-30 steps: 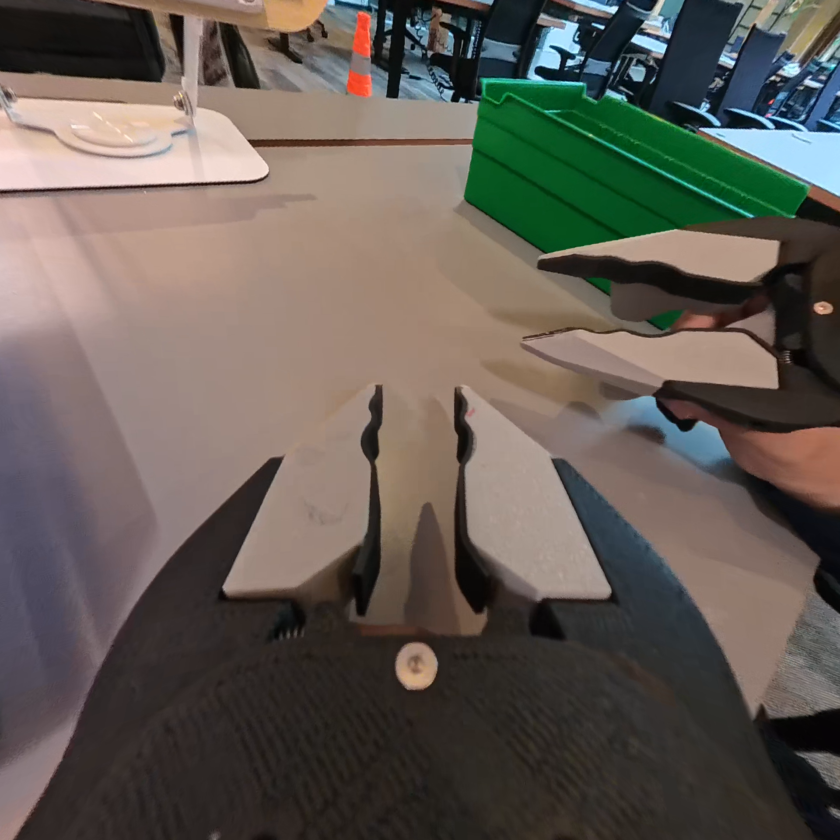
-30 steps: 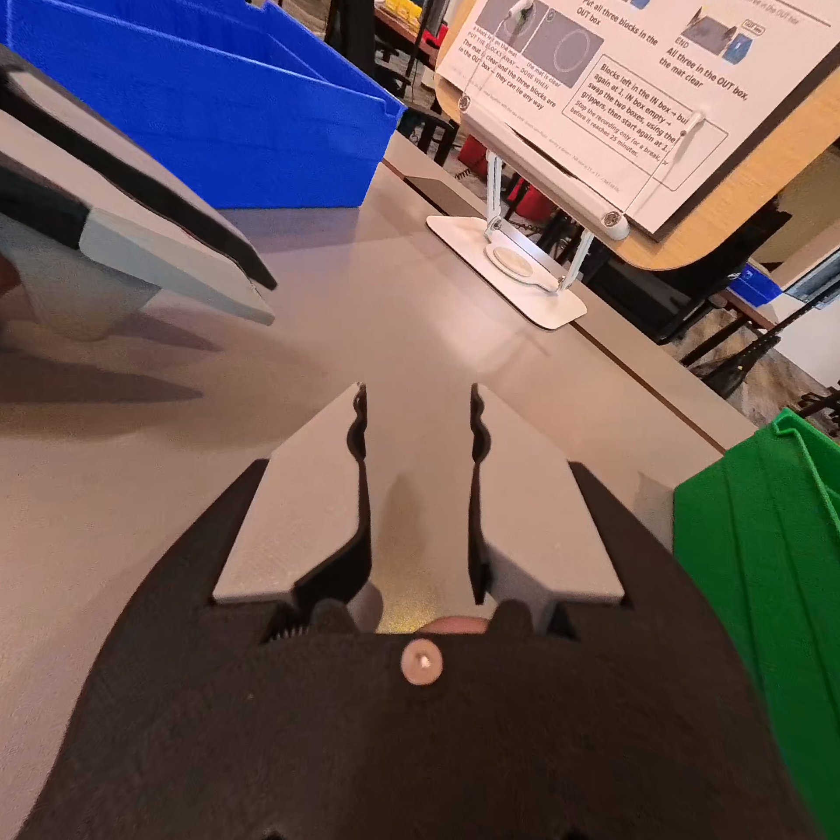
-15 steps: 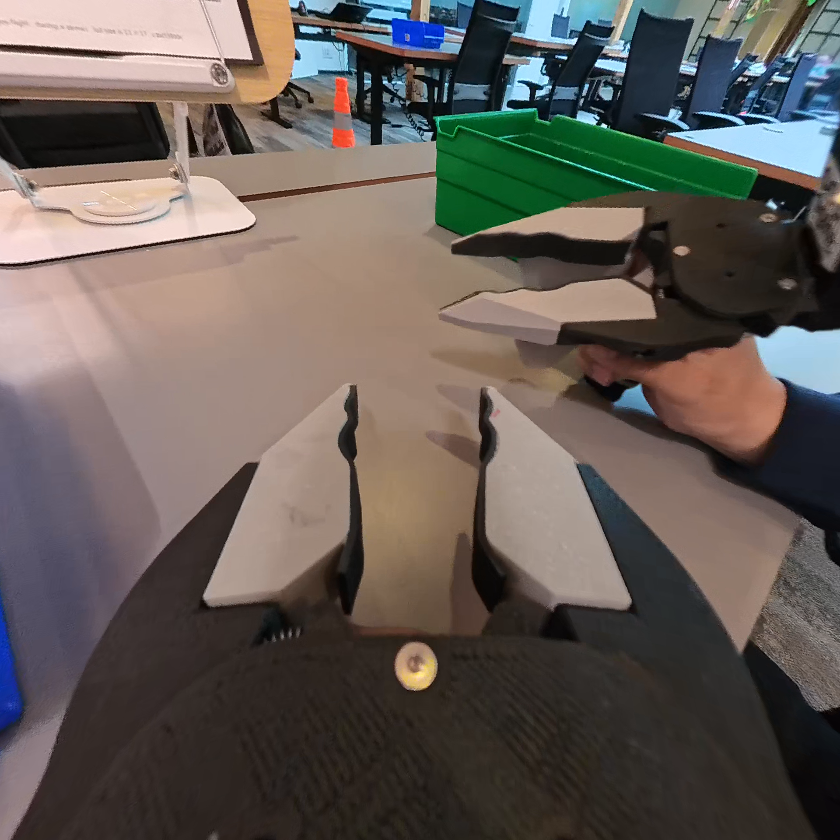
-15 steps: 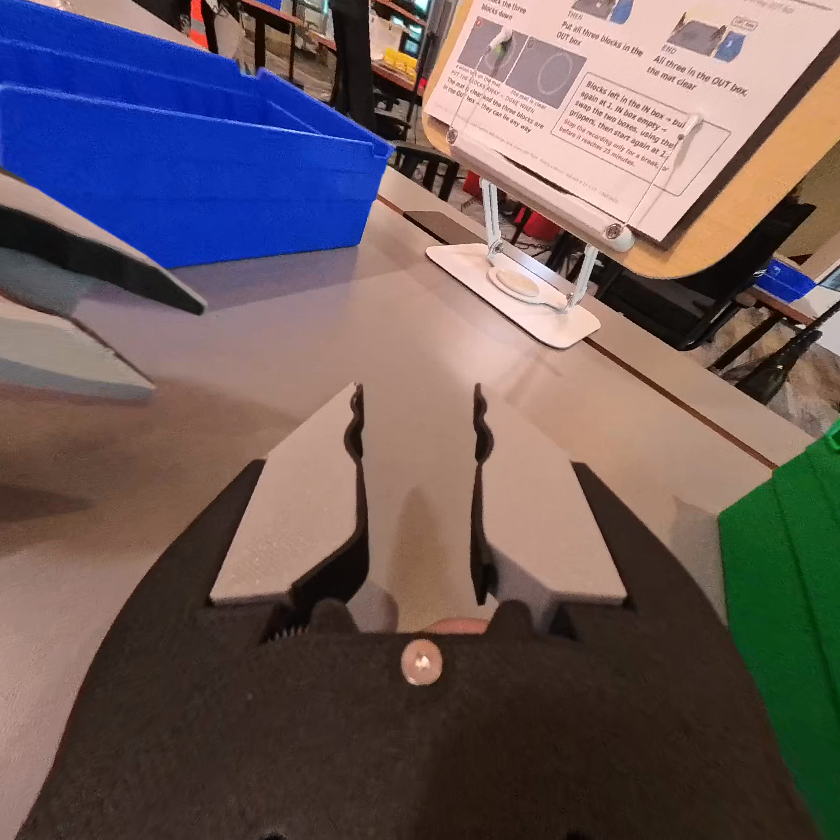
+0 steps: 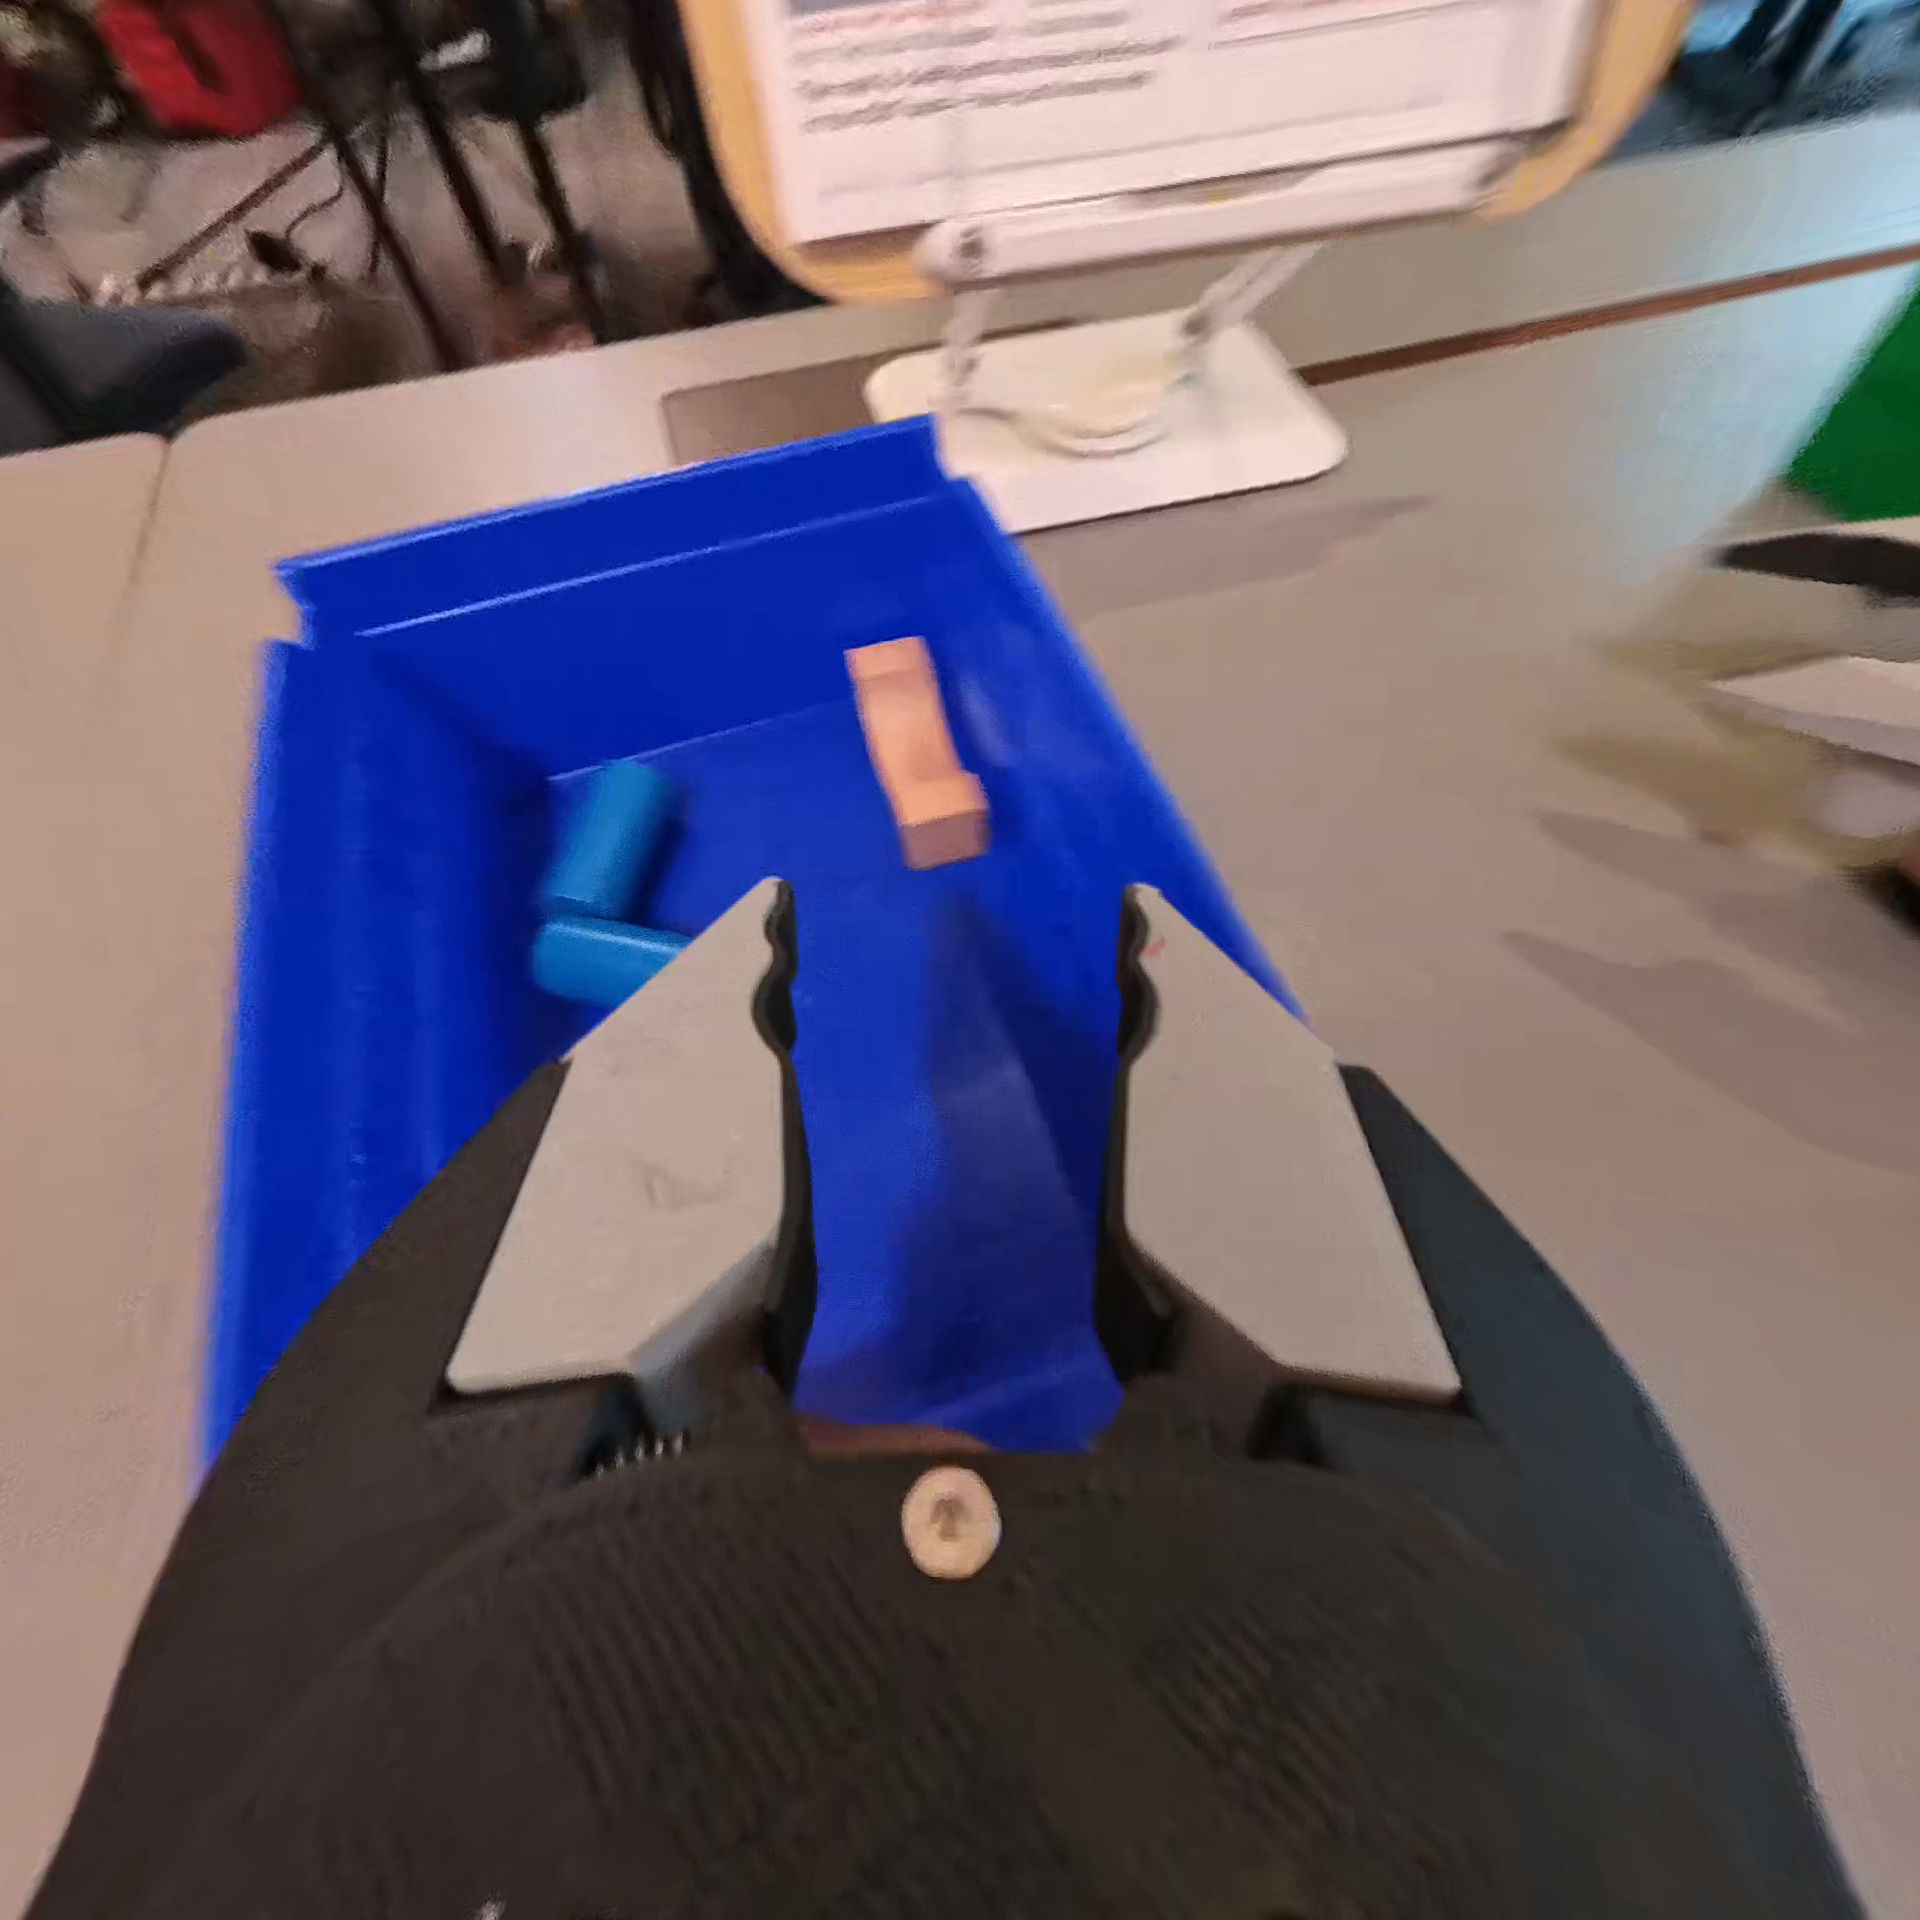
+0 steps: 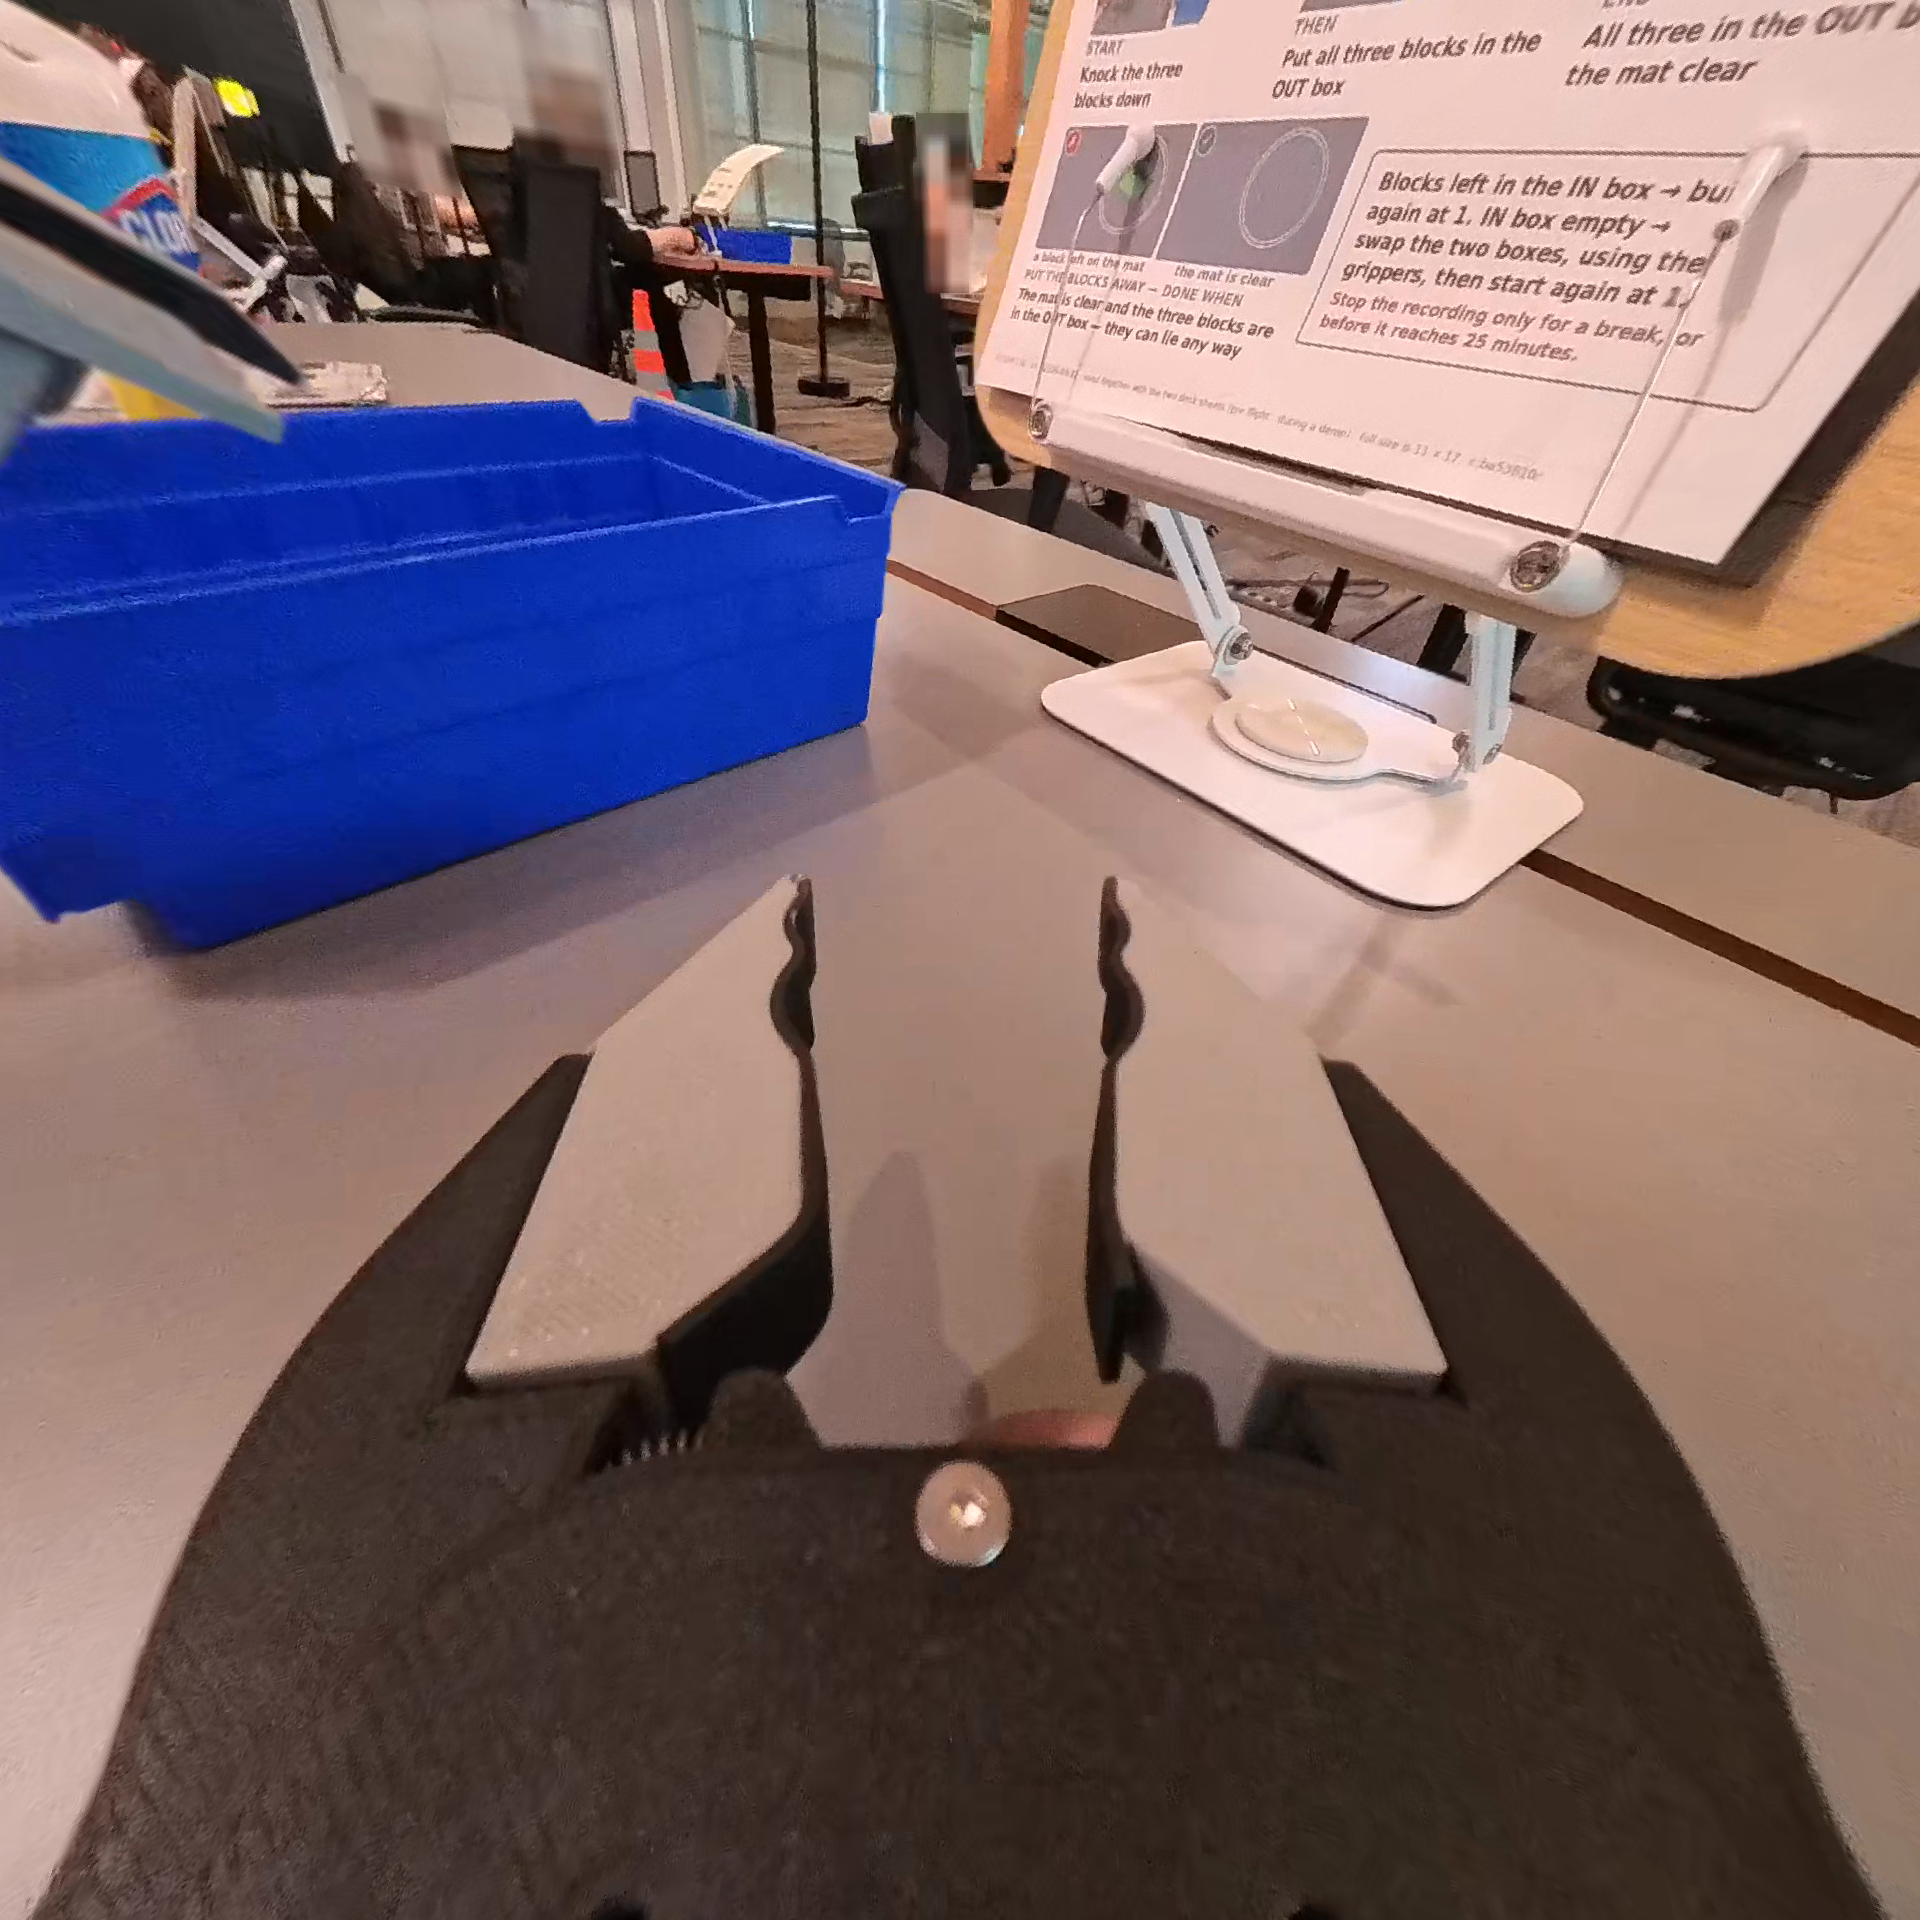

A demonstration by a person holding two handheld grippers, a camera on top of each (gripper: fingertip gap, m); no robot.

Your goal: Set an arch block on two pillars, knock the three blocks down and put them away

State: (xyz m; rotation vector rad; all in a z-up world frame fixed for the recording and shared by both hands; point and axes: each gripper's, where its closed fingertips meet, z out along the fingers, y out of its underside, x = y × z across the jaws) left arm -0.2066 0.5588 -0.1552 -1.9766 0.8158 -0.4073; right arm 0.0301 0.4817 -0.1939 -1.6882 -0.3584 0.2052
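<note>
Our left gripper (image 5: 951, 904) hangs over the near end of the open blue plastic bin (image 5: 312, 935), its grey fingers spread apart with nothing between them. On the bin's floor lie the three blocks. The tan wooden arch block (image 5: 916, 750) rests by the bin's right wall, towards its far end. The two blue cylindrical pillar blocks (image 5: 611, 840) lie on their sides near the left wall, one touching the other at an angle, partly hidden behind our left finger.

Our right gripper (image 6: 956, 904) is low over the grey desk (image 6: 1558, 1195), jaws parted and empty, well apart from the bin, which stands towards the desk's left side. A white stand holding a printed instruction sheet (image 6: 1351, 769) sits at the desk's far edge. A green bin (image 5: 1870, 416) shows blurred at the right.
</note>
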